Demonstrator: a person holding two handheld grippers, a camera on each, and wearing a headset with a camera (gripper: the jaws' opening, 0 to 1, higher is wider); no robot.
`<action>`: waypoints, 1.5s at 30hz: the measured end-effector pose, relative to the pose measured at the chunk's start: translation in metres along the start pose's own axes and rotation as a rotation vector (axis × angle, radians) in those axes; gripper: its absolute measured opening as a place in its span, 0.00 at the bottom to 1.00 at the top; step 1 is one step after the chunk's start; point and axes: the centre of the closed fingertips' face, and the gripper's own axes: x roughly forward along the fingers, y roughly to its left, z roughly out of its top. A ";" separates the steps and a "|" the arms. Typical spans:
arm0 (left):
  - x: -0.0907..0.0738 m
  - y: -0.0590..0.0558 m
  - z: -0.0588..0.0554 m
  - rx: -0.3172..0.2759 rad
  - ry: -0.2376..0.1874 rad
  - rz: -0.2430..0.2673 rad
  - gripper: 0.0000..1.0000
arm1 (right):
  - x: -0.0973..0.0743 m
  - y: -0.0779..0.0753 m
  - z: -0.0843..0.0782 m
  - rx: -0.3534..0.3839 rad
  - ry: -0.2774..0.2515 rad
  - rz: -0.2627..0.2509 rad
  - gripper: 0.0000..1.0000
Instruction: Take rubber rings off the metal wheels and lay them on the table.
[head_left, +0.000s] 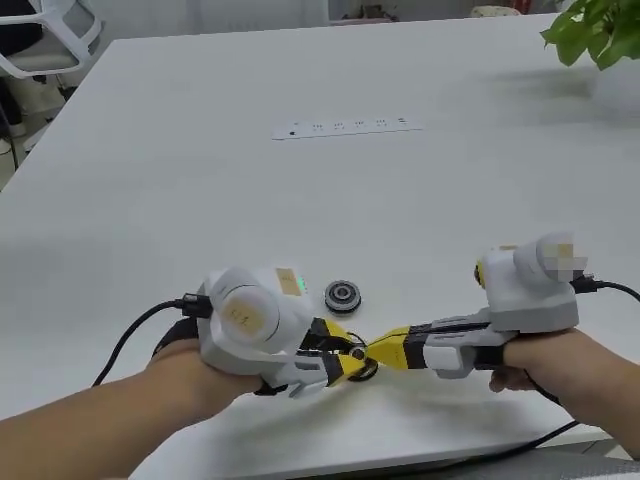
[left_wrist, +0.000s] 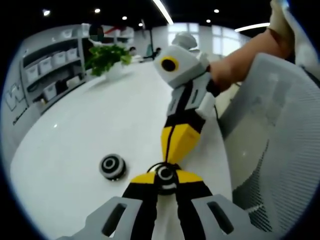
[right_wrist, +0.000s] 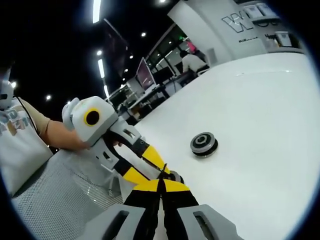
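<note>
Gripping a small metal wheel (left_wrist: 165, 176) between its yellow-tipped jaws, the left gripper (head_left: 345, 357) lies low over the near edge of the white table (head_left: 200, 180), its jaws clamped on the wheel from either side, as the left gripper view shows. The right gripper (head_left: 372, 352) comes in from the opposite side, and the two tools meet tip to tip just above the tabletop. Its jaws are pressed together into one narrow yellow point that touches the held wheel; they seem to pinch a thin black rubber ring (left_wrist: 156, 165), which shows in the left gripper view as a fine dark loop standing off the wheel's upper edge, though it is too slight to be sure how far it has come free. A second wheel (head_left: 342, 295) lies flat on the table just beyond the meeting jaws, apart from both grippers, its dark outer band around a pale metal hub. The person's left hand (head_left: 190, 385) and right hand (head_left: 560, 360) hold the tools from behind, and a black cable runs from each. Further up the table a flat socket panel (head_left: 345, 127) is set into the surface, well apart from the work. A leafy green plant (head_left: 595, 30) stands at the far right corner, and a white office chair (head_left: 50, 40) sits beyond the far left edge.
</note>
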 end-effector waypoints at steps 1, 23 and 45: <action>0.000 0.000 0.000 -0.007 0.000 -0.003 0.14 | 0.000 0.000 0.000 0.000 -0.001 0.001 0.00; -0.042 -0.005 0.020 -0.029 -0.088 -0.036 0.31 | -0.005 0.006 0.014 0.030 -0.045 0.044 0.00; -0.101 0.001 0.024 -0.086 -0.169 0.034 0.56 | 0.003 0.028 0.041 -0.018 -0.025 0.098 0.00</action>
